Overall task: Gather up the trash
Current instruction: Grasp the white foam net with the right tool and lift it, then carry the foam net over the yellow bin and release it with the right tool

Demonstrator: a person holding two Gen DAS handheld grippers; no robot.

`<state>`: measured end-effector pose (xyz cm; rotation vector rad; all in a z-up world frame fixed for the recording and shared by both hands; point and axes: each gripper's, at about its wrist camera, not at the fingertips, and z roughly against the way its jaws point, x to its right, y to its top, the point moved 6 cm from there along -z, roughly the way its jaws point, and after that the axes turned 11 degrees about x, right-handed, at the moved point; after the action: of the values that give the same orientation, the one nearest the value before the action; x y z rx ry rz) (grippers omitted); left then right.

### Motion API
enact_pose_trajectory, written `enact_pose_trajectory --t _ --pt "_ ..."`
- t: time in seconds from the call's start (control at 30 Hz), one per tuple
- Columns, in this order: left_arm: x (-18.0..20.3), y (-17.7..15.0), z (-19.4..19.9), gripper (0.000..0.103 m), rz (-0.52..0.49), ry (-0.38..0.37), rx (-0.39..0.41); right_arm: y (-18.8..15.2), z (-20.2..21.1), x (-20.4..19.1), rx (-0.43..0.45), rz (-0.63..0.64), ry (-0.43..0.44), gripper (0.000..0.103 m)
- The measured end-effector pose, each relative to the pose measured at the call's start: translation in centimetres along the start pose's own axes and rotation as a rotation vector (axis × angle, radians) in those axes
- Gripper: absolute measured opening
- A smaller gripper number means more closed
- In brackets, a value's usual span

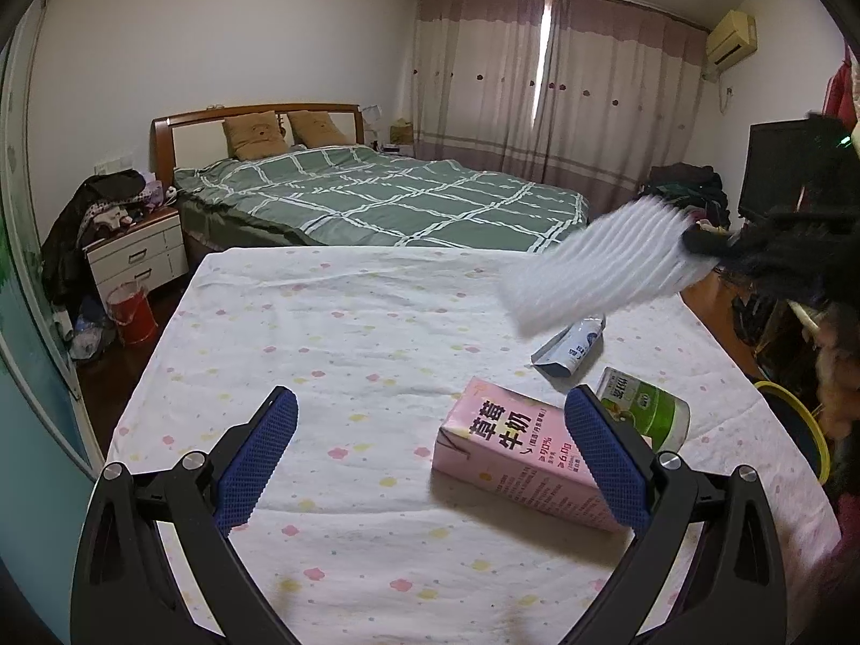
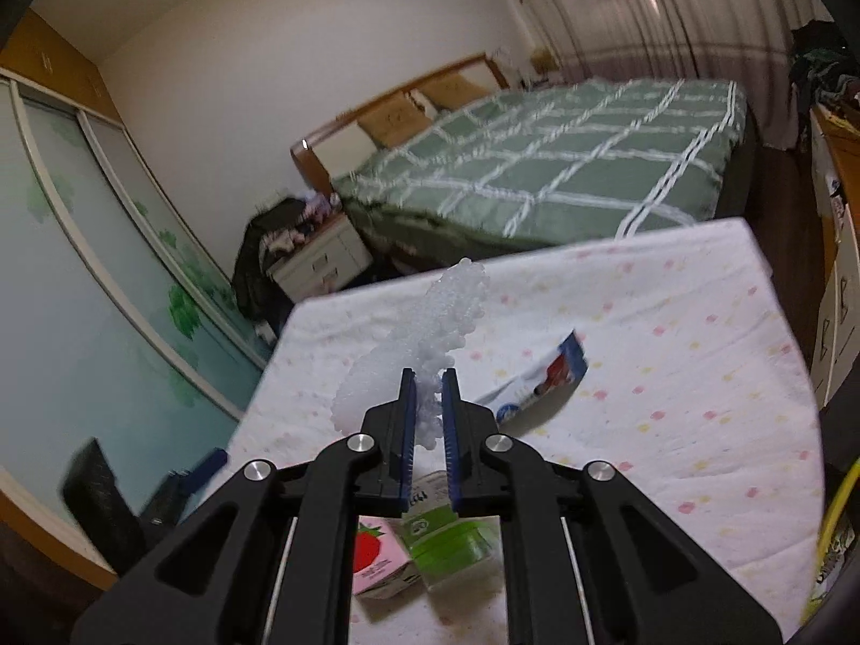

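Right gripper (image 2: 428, 376) has its blue-padded jaws pinched narrow on a white strip of bubble wrap (image 2: 414, 338), which juts forward past the fingertips and hangs clear above the table covered in a white cloth with pastel flower dots (image 2: 672, 376). From the left wrist view the same strip (image 1: 591, 269) shows blurred in the air at the right, held off the cloth by the black gripper (image 1: 715, 242).

Left gripper (image 1: 430, 419) stands wide and holds nothing. A pink strawberry-milk carton (image 1: 516, 462) lies on its side on the cloth between the fingers, close against the right-hand blue pad (image 1: 607, 457) — whether it touches the pad cannot be told. Just beyond that pad lies a green-and-white plastic cup (image 1: 645, 408) on its side, and farther off a flattened white-and-blue pouch (image 1: 570, 346).

In the right wrist view the carton (image 2: 376, 559) and cup (image 2: 446, 537) lie below the gripper — the pouch (image 2: 543, 381) just right of the fingertips.
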<state>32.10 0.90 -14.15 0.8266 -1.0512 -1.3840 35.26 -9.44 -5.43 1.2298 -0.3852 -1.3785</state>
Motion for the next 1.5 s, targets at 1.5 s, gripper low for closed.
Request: enact_pose_trajectory --t 1.5 --pt "8.4 -4.7 -2.1 0.098 -0.154 -0.002 -0.267 -10.2 27.5 26.1 0.225 -0.292 -0.707 0.048"
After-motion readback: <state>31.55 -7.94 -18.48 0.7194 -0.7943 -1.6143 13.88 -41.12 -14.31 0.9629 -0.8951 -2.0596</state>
